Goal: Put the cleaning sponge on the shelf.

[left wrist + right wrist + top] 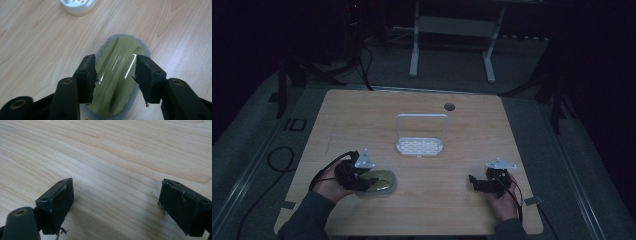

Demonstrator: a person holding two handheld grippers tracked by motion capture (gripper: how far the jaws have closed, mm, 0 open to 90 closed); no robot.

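Two grippers work one table (362,110): left gripper (115,77) spreads wide over one olive scrubber (117,82) at the high view's lower left, pads clear of it. Right gripper (116,202), lower right, gapes wide over bare wood. One white rack (420,135) stands at centre.

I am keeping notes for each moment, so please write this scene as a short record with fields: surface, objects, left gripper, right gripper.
surface: wooden table
objects: olive-green oval dish on a grey pad, near the left front; white rack with a tall handle, upright at the table's middle
left gripper: left gripper above the dish, jaws open on either side of it, pads not pressing it
right gripper: right gripper over bare wood, jaws wide open, nothing between them
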